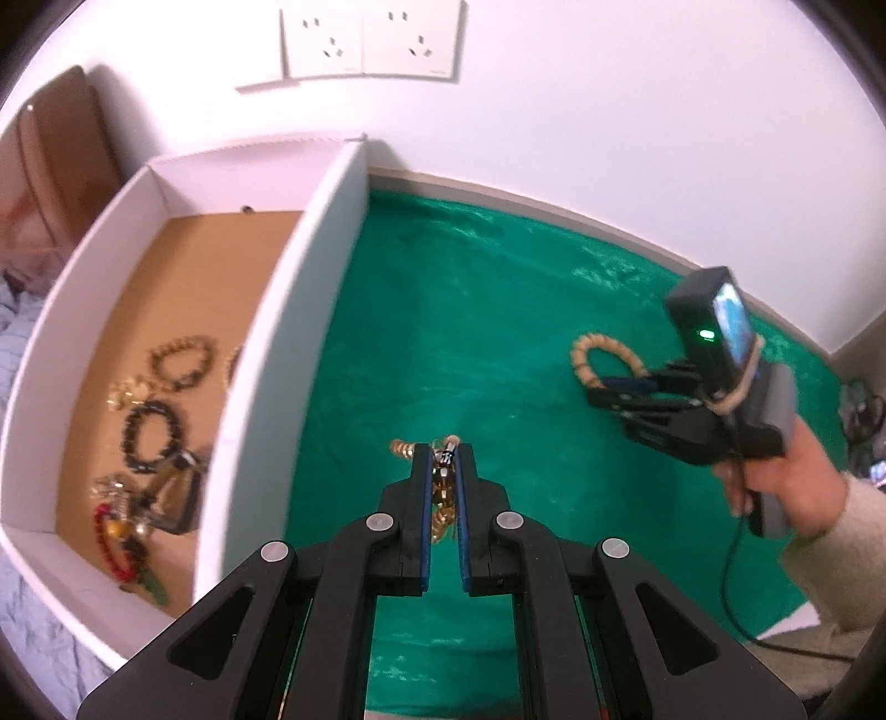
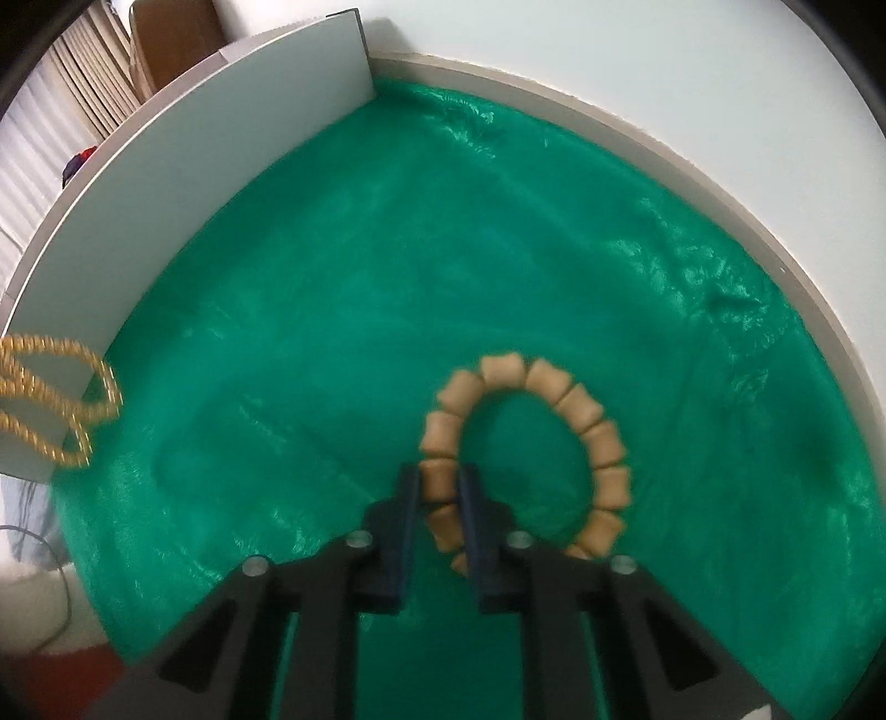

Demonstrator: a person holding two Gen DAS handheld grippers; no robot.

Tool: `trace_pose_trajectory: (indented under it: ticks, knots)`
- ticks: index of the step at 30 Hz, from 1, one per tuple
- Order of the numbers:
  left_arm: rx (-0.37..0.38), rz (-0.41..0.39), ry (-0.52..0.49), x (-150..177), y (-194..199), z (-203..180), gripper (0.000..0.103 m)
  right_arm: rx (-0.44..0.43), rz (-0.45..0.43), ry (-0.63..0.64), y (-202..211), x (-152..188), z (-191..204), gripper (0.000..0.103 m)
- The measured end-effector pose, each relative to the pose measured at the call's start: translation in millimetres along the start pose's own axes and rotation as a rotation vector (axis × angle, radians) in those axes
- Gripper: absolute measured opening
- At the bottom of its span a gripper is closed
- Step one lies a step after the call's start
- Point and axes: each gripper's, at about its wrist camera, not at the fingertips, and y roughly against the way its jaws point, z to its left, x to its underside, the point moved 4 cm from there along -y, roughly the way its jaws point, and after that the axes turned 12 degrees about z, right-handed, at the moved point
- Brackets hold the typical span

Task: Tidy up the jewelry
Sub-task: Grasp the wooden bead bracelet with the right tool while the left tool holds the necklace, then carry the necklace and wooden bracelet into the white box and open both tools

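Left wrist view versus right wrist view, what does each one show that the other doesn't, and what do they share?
Only the left wrist view shows the inside of the white box, where beaded bracelets lie on its brown floor, plus the wall sockets and the left hand-held gripper shut on a gold chain.

Only the right wrist view shows the window blinds and the chain's dangling loops.

Both show the green cloth, the box's outer wall, and the right hand-held gripper shut on the tan wooden bead bracelet.
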Motion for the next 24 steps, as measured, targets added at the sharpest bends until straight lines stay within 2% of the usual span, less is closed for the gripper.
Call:
trace_pose_trajectory:
  ticks: [6, 8, 11, 13, 15, 17, 19, 22, 24]
  knots:
    - [-0.064, -0.036, 0.008, 0, 9, 5, 0.005, -0.088, -0.087, -0.023, 50, 6, 9, 0.015]
    - [-0.063, -0.040, 0.010, 2, 11, 6, 0.005, -0.130, -0.107, -0.026, 67, 6, 12, 0.015]
    - [-0.002, -0.040, 0.032, 5, 22, 10, 0.005, -0.247, -0.136, -0.042, 93, 5, 24, 0.015]
    - [0.078, -0.043, 0.071, 8, 41, 19, 0.005, -0.335, -0.152, -0.044, 109, 2, 34, 0.015]
    - [0.150, -0.067, 0.123, 10, 68, 35, 0.005, -0.407, -0.177, -0.018, 129, -16, 50, 0.015]
    - [0.161, -0.101, 0.160, 12, 91, 51, 0.005, -0.473, -0.215, 0.032, 156, -33, 74, 0.015]
    - [0.135, -0.150, 0.213, 15, 119, 78, 0.005, -0.512, -0.249, 0.082, 173, -51, 99, 0.015]
    - [0.087, -0.195, 0.285, 18, 142, 113, 0.005, -0.584, -0.281, 0.169, 197, -82, 139, 0.015]
    - [0.016, -0.211, 0.341, 19, 146, 142, 0.005, -0.594, -0.287, 0.227, 204, -102, 166, 0.015]
